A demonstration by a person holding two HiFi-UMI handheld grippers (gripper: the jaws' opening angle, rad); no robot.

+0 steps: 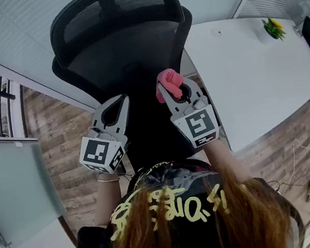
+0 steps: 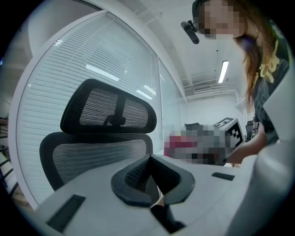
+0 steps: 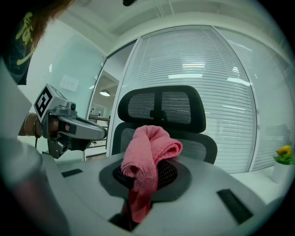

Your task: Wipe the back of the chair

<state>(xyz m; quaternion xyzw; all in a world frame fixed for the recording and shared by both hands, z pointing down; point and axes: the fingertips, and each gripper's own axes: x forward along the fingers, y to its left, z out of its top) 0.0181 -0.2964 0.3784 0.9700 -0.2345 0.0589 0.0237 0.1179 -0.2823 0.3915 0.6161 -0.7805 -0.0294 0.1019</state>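
A black mesh office chair stands in front of me, its back and headrest toward the grippers. My right gripper is shut on a bunched pink cloth, held just short of the chair's back at its right side; in the right gripper view the pink cloth bulges out of the jaws. My left gripper hangs beside it on the left, jaws shut with nothing between them, pointing at the chair's back. The chair's seat is hidden below the grippers.
A white table runs along the right of the chair, with a small potted plant at its far end. White blinds cover the glass wall behind the chair. Wood floor shows at the left.
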